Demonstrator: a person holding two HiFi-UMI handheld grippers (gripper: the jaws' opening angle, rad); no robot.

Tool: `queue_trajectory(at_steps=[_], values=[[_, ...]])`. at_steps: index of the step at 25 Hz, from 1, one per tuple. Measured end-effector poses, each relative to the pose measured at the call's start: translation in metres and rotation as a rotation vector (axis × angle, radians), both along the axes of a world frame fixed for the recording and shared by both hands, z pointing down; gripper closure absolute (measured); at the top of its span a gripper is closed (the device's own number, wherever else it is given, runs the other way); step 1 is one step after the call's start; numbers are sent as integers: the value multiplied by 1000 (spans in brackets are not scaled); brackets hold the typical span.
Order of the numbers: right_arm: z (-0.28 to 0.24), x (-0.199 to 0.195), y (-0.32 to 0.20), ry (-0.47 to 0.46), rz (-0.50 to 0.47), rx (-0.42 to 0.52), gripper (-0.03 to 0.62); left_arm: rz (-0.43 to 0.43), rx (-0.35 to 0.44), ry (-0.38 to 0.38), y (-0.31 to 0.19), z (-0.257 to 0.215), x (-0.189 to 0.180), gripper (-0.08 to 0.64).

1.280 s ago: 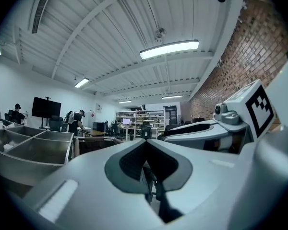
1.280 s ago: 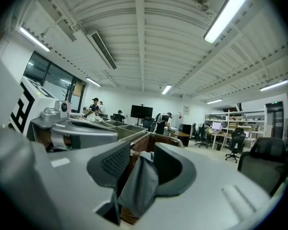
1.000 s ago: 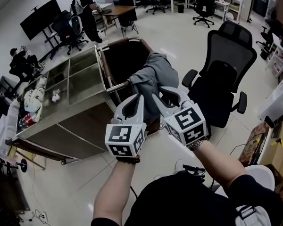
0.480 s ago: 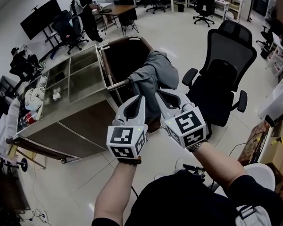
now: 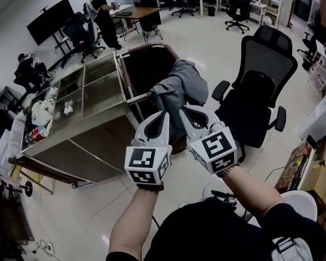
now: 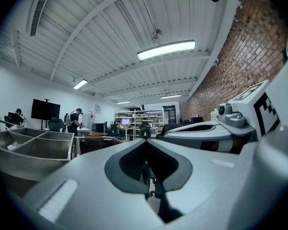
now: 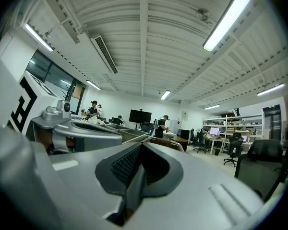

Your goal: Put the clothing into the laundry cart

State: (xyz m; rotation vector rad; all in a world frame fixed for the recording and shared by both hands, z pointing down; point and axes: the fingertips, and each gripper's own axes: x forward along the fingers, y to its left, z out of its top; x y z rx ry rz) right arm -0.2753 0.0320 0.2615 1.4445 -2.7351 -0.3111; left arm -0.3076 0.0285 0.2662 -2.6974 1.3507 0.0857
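A grey garment (image 5: 179, 88) hangs over the near rim of the dark brown laundry cart (image 5: 146, 69), part inside and part draped down the outside. My left gripper (image 5: 164, 115) and right gripper (image 5: 182, 111) are held side by side just in front of the garment, tips pointing at it. Both are shut with nothing between the jaws. In the left gripper view the left gripper (image 6: 145, 142) has its jaws meeting at the tip. The right gripper (image 7: 141, 146) looks the same in its own view. The garment does not show in either gripper view.
A steel trolley with open compartments (image 5: 92, 86) adjoins the cart on the left, with white bundles (image 5: 41, 113) at its end. A black office chair (image 5: 261, 86) stands right of the cart. A person (image 5: 100, 10) stands at a far desk, and another (image 5: 24, 69) sits at the left.
The right gripper's jaws have come fully together. Both grippers stay side by side near the garment, shifted only slightly.
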Motion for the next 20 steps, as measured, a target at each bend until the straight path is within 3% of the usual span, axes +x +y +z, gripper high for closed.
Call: queue_trajectory(at_steps=[20], values=[[-2, -1, 2, 13, 2, 9, 592, 6, -1, -6, 1, -1, 3, 558]])
